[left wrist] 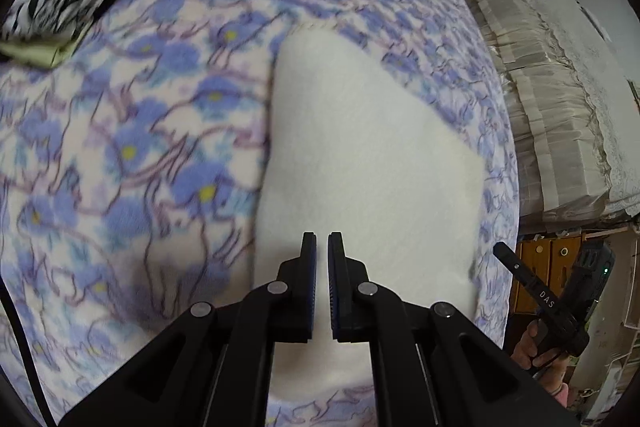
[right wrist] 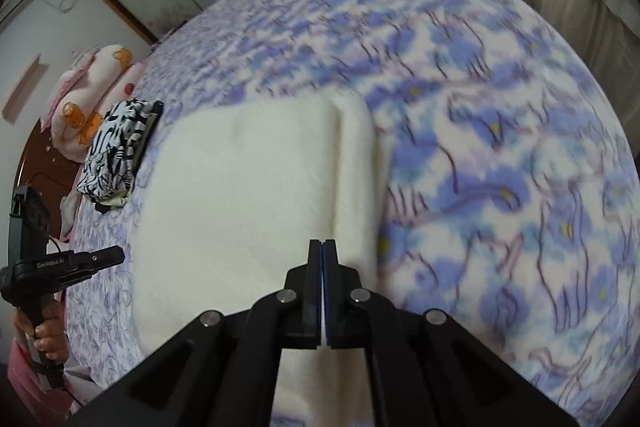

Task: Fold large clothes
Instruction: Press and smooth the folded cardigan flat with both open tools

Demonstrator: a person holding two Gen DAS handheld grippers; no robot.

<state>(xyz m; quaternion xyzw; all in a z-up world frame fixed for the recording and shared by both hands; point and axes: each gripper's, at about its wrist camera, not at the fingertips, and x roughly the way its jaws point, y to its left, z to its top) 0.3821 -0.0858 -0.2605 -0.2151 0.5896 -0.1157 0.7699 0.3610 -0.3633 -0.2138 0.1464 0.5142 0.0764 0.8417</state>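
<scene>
White garment [right wrist: 248, 203] lay on the bed [right wrist: 500, 155], already a compact rectangle with a doubled fold along its right side. It sat toward the bed's near edge; a black-and-white folded piece [right wrist: 116, 155] lay by the left edge, near a pink pillow [right wrist: 92, 87]. Right gripper [right wrist: 322, 247] pressed together, a thin sliver of white cloth apparently pinched between the pads. Left gripper [left wrist: 322, 241] narrowly parted over the cloth, holding nothing visible. Judged late stage: main folds done; perhaps one last fold or smoothing, then setting aside, remained.
</scene>
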